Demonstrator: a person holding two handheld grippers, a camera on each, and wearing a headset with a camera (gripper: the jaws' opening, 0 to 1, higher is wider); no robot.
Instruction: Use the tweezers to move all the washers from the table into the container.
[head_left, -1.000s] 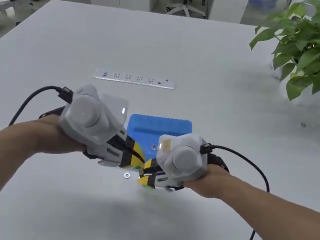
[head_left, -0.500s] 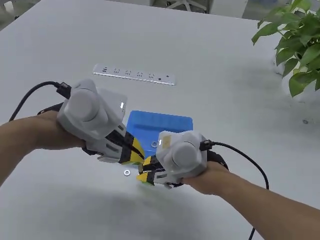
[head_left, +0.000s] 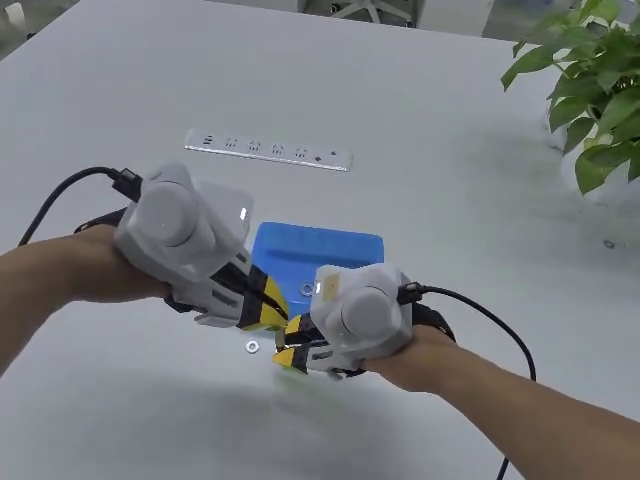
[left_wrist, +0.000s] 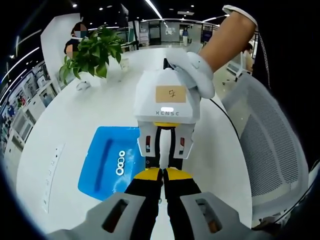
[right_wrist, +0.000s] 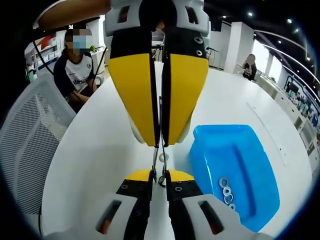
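No real change over last second: left gripper (head_left: 272, 312) and right gripper (head_left: 290, 352) still nose to nose, both clamped on tweezers (right_wrist: 159, 150). Loose washer (head_left: 252, 346) still on table (head_left: 450, 150), 9 o'clock of right jaws. Container (head_left: 340, 250) at 12 o'clock, three washers (right_wrist: 226, 190) inside. Pickup still pending.

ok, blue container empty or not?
Not empty. Several washers lie on the floor of the blue container, per both gripper views.

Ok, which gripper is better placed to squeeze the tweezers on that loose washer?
Right, likely: the right gripper flanks the tweezers' lower end, with the washer just beyond; the left gripper clamps them higher up.
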